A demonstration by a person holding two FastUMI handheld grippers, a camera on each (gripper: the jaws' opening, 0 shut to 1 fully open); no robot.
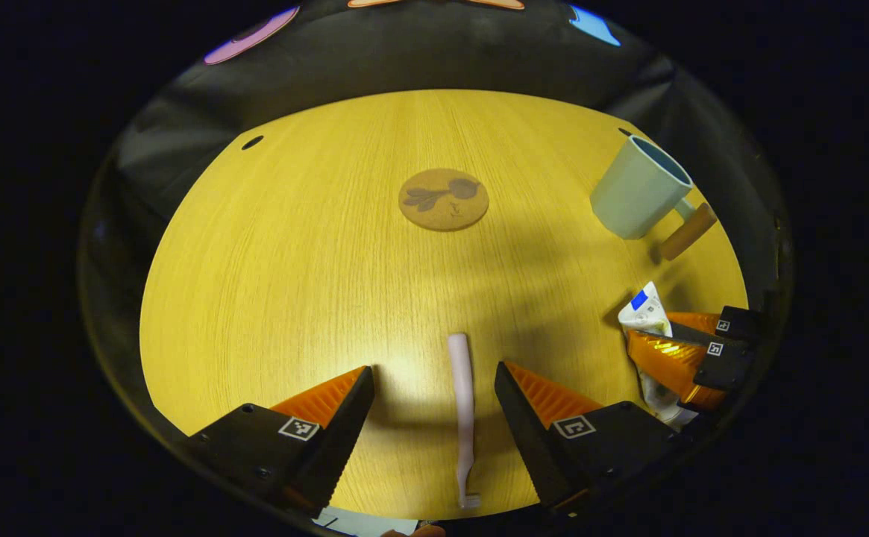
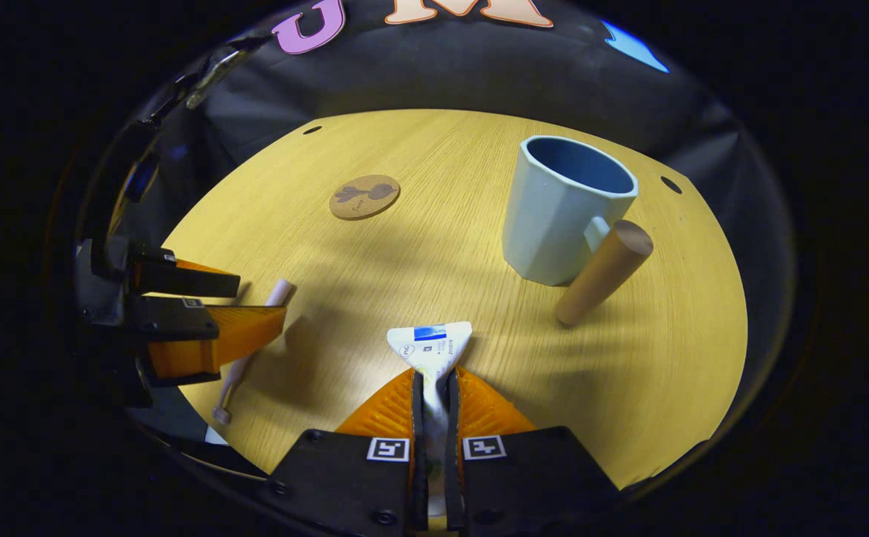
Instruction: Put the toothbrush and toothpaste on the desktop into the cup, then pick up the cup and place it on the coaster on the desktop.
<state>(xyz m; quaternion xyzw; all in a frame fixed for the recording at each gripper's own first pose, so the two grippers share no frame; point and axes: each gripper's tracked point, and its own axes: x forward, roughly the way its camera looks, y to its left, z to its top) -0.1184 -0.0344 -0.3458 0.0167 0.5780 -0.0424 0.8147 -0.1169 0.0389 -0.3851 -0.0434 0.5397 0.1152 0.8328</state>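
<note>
2 grippers working: right gripper (image 2: 434, 388) is pinching the soft toothpaste (image 2: 431, 344) tube at lower centre, light squeeze advised; left gripper (image 1: 434, 388) is straddling, jaws open, the stiff, light toothbrush (image 1: 462, 395) lying at lower centre; cup (image 2: 565, 209) is standing upper right

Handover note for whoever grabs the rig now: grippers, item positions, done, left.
Right gripper: shut on the toothpaste, tube at desktop level, not yet in the cup.
Left gripper: open, fingers either side of the toothbrush, which lies flat on the desktop.
Cup: upright, looks empty, standing off the coaster; wooden handle toward the right gripper.
Done: toothpaste gripped.
Left: put toothpaste into cup, grasp and add toothbrush, move cup onto coaster.
</note>
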